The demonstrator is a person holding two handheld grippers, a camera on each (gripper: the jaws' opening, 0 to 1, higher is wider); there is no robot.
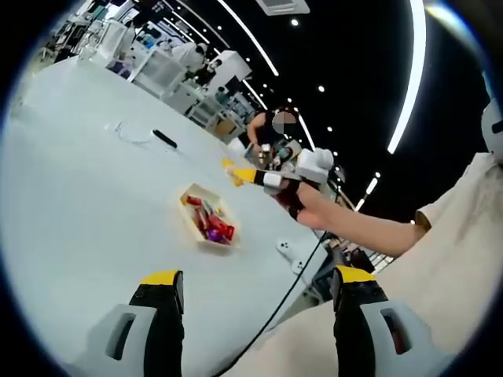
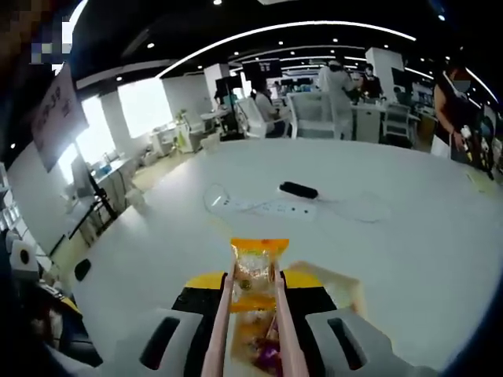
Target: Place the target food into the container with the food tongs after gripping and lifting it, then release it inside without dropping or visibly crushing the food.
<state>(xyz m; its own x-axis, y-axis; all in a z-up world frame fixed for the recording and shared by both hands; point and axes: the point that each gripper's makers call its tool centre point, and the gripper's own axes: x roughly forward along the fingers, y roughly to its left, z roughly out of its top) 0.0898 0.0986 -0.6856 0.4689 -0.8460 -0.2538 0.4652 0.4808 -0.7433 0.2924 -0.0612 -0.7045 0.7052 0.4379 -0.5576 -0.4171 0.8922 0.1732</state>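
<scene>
We saw the right gripper closed on pink food tongs pinching a light, crinkly, slippery snack packet above the container, best held mid-body, while the left gripper stood open, empty.

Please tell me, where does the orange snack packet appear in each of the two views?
Left gripper view: the orange snack packet sits just above centre, at the tip of the right gripper, above the container.
Right gripper view: the packet is low at centre, held in pink tongs.
Shared landmark: the black object on the white table.
</scene>
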